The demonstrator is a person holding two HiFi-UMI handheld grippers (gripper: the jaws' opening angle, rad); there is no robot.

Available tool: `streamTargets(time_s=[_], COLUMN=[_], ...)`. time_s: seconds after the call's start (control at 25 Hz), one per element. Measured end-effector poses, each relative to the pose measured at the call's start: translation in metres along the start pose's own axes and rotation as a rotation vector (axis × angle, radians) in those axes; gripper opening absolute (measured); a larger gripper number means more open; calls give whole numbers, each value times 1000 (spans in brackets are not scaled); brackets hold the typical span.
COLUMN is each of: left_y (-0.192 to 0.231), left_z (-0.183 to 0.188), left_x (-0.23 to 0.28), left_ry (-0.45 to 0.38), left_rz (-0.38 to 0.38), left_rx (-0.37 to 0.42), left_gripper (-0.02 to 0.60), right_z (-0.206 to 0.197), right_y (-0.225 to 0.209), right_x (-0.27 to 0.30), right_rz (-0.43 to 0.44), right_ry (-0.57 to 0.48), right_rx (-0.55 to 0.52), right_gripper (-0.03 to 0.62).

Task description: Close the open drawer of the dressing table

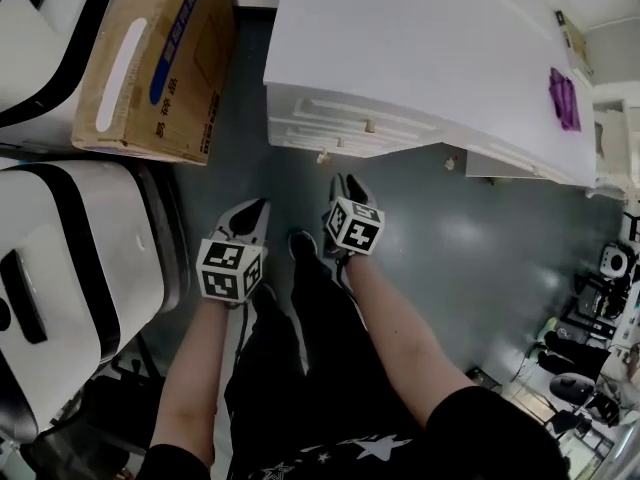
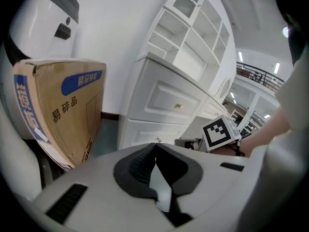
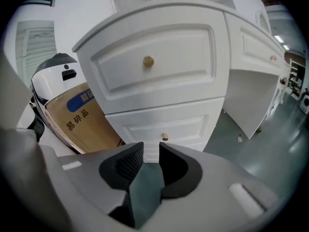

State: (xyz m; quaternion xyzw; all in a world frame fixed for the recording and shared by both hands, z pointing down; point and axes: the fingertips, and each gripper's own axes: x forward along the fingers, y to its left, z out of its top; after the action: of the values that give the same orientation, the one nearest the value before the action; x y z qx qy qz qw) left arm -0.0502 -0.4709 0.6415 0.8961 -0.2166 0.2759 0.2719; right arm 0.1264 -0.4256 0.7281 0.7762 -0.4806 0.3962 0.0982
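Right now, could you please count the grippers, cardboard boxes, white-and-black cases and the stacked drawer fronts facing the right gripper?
2 grippers: left gripper, right gripper
1 cardboard box
2 white-and-black cases
2 drawer fronts: upper drawer front, lower drawer front
Total: 7

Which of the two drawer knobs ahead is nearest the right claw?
The lower drawer's knob, showing just above the open right claw; the upper drawer's knob sits much higher up.
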Motion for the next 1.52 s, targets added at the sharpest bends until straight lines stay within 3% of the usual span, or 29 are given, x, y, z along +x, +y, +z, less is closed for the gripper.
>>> streamTargets(time_s=[0.28,0.52,0.64,0.96,1.16,1.32,1.52], left_y=[-26,-48,-56,-93,-120,-144,-184], left_z=[36,45,43,43,45,50,46], left_x=[-78,-147,-172,-216,-239,-246,-238], left_ry=[-77,-136,-162,-187,-229,-277,-329], left_rz=[-31,-77,-92,-123,-83,-26,54], left_rx=[44,58,36,65,57,56,13], left_gripper=[9,9,9,9,9,9,9], right_z=[29,25,23,62,83,97,86], right_y=[32,59,70,99,102,100,65], right_x=[-98,-190,-230,-308,-325,-340,-358], right_rz=[46,88,124,236,294,382,457], right_ry=[-85,-137,-156,-269,-301,-322,-264], right_rx=[-48,-25,-10,-27,-44,-120,-191], right_gripper=[54,3,3,3,3,3,3])
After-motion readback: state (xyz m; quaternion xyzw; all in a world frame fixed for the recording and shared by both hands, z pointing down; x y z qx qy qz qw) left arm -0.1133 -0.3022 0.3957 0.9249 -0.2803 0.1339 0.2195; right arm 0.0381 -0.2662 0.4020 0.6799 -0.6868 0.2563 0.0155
